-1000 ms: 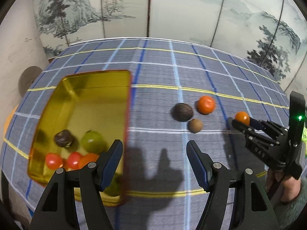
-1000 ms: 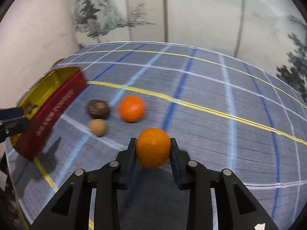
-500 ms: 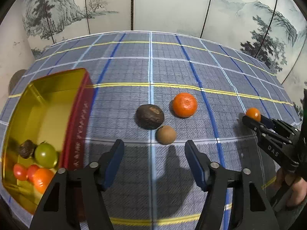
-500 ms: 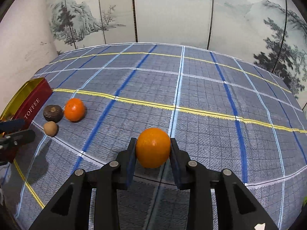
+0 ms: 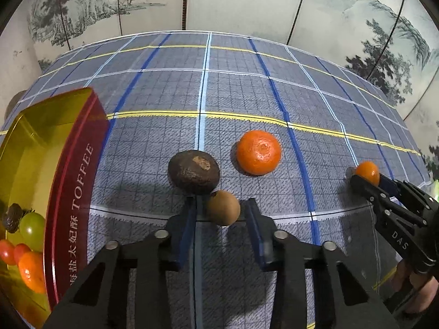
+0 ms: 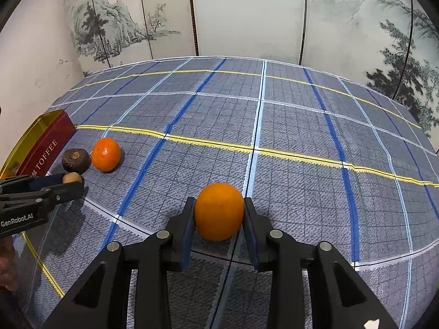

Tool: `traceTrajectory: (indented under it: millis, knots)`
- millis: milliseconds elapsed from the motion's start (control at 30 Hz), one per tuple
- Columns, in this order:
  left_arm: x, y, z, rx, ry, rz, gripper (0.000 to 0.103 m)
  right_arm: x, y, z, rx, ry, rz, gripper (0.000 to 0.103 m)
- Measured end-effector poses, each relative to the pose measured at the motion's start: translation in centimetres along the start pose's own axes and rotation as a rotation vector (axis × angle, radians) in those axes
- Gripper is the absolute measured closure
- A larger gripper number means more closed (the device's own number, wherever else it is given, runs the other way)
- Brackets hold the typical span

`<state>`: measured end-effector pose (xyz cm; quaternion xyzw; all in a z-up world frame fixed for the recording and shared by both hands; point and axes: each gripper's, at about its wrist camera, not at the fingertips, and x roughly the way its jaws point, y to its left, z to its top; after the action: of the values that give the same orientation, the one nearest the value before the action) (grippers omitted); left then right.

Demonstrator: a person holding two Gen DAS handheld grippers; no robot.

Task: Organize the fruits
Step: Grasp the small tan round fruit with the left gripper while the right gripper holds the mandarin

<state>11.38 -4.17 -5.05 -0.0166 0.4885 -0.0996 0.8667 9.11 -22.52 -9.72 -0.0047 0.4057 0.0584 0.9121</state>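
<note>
backdrop: painted screen (image 6: 247, 13) behind a plaid cloth (image 6: 301, 137).
left gripper (image 5: 221, 219): jaws closing around a small brown fruit (image 5: 223, 207), gaps still showing.
right gripper (image 6: 219, 219): clamped on an orange (image 6: 219, 211).
loose fruit: tangerine (image 5: 258, 152) and dark fruit (image 5: 193, 171), beside the tin (image 5: 74, 192).

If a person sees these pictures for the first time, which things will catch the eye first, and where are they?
The bright orange gripped in the right tool, above the plaid tablecloth, stands out first. Next comes the left tool, its jaws closing around a small brown fruit, with a dark brown fruit and a tangerine just beyond. At the left edge sits a red and gold toffee tin holding several fruits.
</note>
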Motion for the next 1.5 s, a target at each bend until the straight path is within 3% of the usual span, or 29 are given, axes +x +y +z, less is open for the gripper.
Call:
traceTrajectory:
  millis: [67, 367, 933, 1500]
  knots:
    - [0.0, 0.0, 0.0, 0.000, 0.001, -0.002, 0.077, 0.1, 0.0, 0.0, 0.000, 0.001, 0.003, 0.072]
    - [-0.9, 0.4, -0.7, -0.003, -0.011, -0.006, 0.077, 0.3, -0.1, 0.1, 0.002, 0.006, 0.002, 0.072]
    - [-6.2, 2.0, -2.4, 0.005, -0.047, 0.002, 0.077, 0.3, 0.0, 0.0, 0.003, 0.008, -0.012, 0.072]
    - [-10.9, 10.6, -3.0, -0.093, -0.097, 0.114, 0.077, 0.4, 0.0, 0.0, 0.002, 0.008, -0.015, 0.072]
